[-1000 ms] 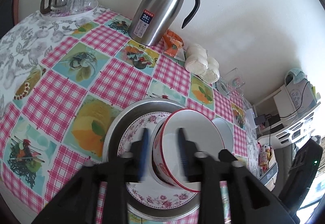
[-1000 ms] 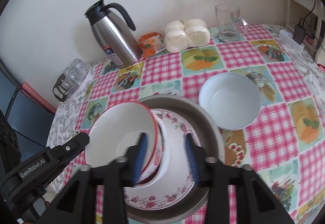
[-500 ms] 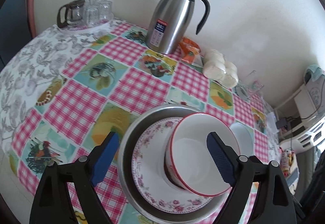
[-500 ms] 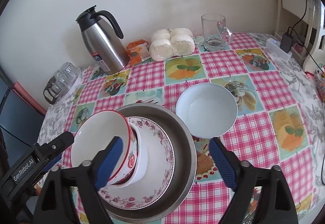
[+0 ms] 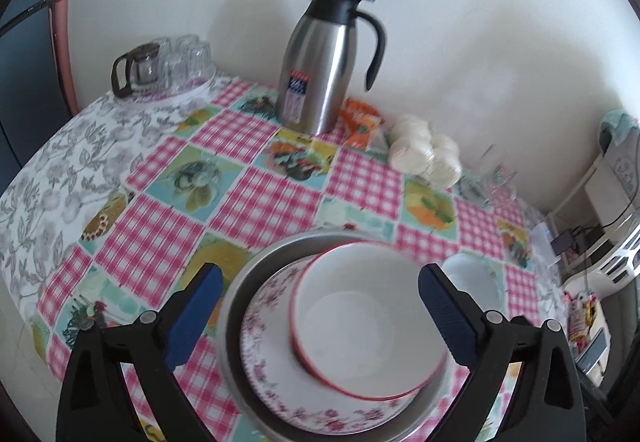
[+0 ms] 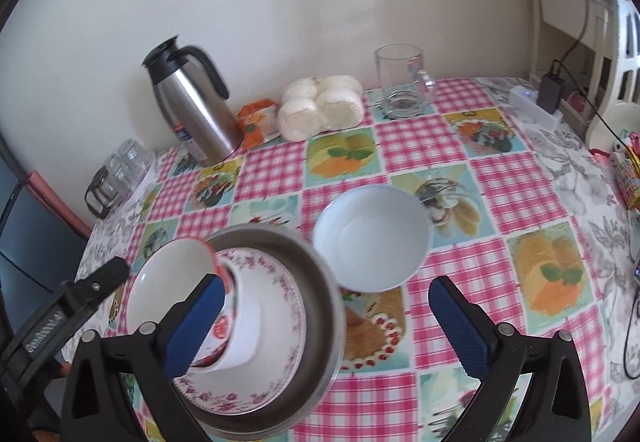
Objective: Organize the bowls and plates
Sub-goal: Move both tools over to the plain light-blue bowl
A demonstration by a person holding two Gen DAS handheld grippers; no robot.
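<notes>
A red-rimmed white bowl (image 5: 360, 318) sits on a pink-flowered plate (image 5: 272, 354) inside a steel pan (image 5: 280, 254); the stack also shows in the right wrist view, with the bowl (image 6: 172, 282), plate (image 6: 276, 326) and pan (image 6: 320, 270). A plain white bowl (image 6: 372, 238) stands on the cloth just right of the pan, partly seen in the left wrist view (image 5: 476, 278). My left gripper (image 5: 318, 316) is open and empty, its jaws wide on either side of the stack. My right gripper (image 6: 326, 326) is open and empty above the pan's right edge.
Against the wall stand a steel thermos jug (image 5: 326, 61), an orange packet (image 5: 360, 117), wrapped white buns (image 6: 320, 107), a glass mug (image 6: 402, 85) and a tray of glasses (image 5: 168, 65). A power strip with a charger (image 6: 540, 99) lies at the table's right edge.
Both grippers went from nearly shut on the red-rimmed bowl to wide open and pulled back. The bowl now rests on the flowered plate, free of both.
</notes>
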